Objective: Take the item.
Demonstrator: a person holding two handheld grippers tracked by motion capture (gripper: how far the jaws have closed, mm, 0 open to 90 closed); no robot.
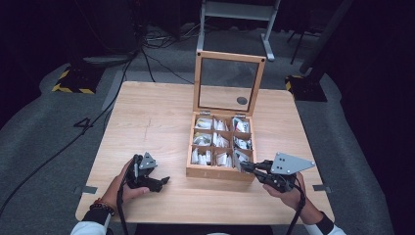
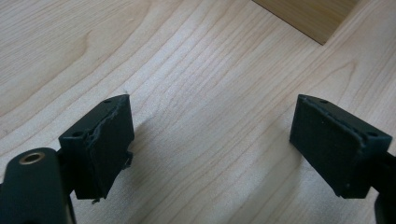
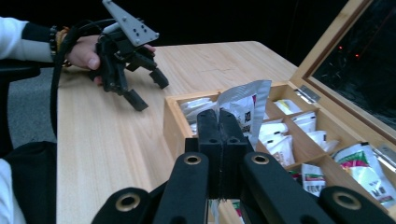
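Observation:
A wooden box [image 1: 210, 172] with a glass lid [image 1: 228, 78] standing open holds several compartments of white and silver packets. My right gripper [image 1: 243, 164] is at the box's near right corner, its jaws pressed together. In the right gripper view a silver packet [image 3: 245, 105] stands up from between the tips of the right gripper [image 3: 218, 115], above the near compartment. My left gripper [image 1: 164, 182] rests on the table left of the box, jaws wide apart with only bare wood between them [image 2: 210, 121]. The left gripper [image 3: 144, 88] and the hand holding it also appear in the right gripper view.
The table [image 1: 147, 117] is light wood, with its edges close to both hands. A corner of the box [image 2: 308, 16] lies ahead of the left jaws. Cables and a metal frame [image 1: 237, 14] are on the dark floor beyond the table.

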